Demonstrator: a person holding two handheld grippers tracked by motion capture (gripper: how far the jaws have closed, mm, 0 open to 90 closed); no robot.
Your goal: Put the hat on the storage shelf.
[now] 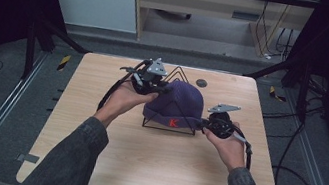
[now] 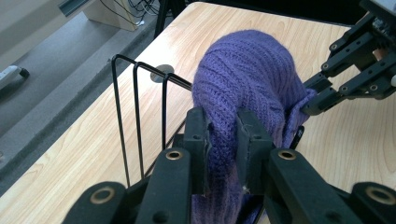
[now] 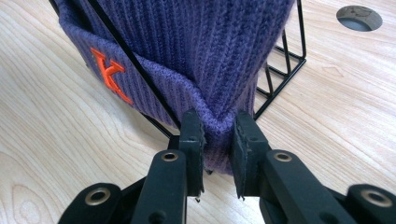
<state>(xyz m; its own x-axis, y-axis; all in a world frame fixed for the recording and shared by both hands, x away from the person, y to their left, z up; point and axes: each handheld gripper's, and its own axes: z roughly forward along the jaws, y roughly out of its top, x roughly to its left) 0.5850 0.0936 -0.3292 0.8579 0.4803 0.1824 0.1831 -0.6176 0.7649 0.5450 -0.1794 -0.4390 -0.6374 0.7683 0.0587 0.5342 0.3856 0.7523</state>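
A purple knit beanie (image 1: 177,102) with an orange letter K (image 1: 173,122) on its cuff is draped over a black wire rack (image 1: 168,128) at the table's middle. My left gripper (image 1: 162,90) is shut on the hat's left side; in the left gripper view its jaws pinch a fold of the beanie (image 2: 247,70) beside the rack's wires (image 2: 138,107). My right gripper (image 1: 204,125) is shut on the cuff's right end. In the right gripper view the beanie (image 3: 196,42) bunches between the pads, with the K (image 3: 109,74) to the left. The right gripper (image 2: 310,105) also shows in the left gripper view.
The wooden table (image 1: 92,151) has a round cable hole (image 1: 201,83) behind the rack, also seen as the hole (image 3: 358,17) in the right gripper view. Metal rails run along the floor on both sides, and cables lie at the right.
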